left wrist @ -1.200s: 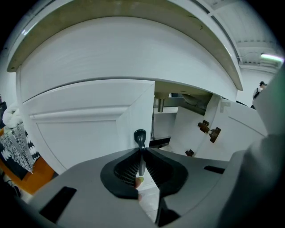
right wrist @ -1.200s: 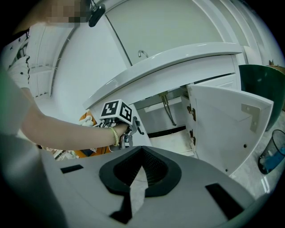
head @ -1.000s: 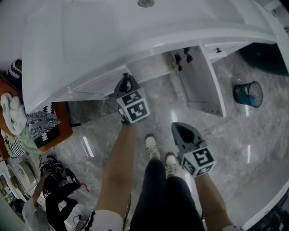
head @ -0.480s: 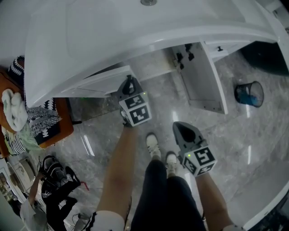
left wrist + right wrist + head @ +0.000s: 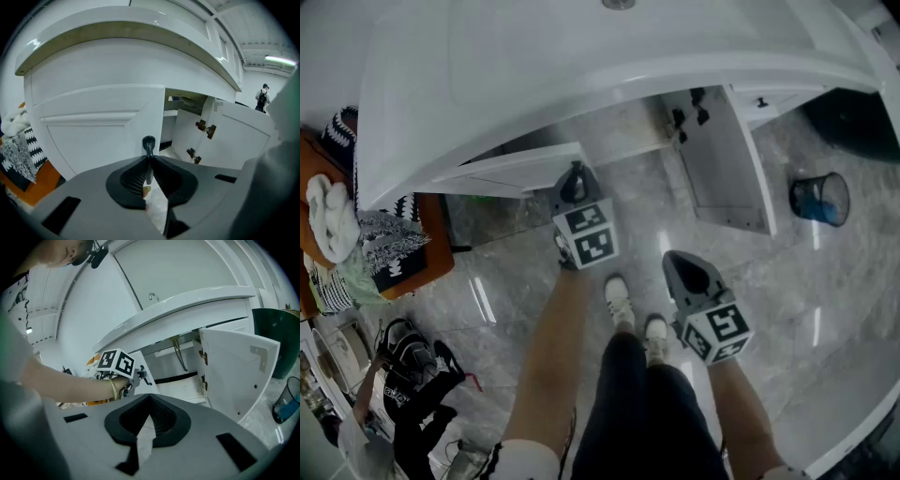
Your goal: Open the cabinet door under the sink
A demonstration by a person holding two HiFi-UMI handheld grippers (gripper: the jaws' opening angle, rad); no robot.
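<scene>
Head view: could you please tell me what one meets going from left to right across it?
White fluffy cloth, left hand-held gripper on black door knob, right hand-held gripper, dark round wastebasket with blue liner.

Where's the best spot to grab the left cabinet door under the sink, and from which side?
Take the black knob at the free edge of the left door, from the front. It stands off the door on a thin stem that fits between the jaws; the left tool is shut on it that way.
</scene>
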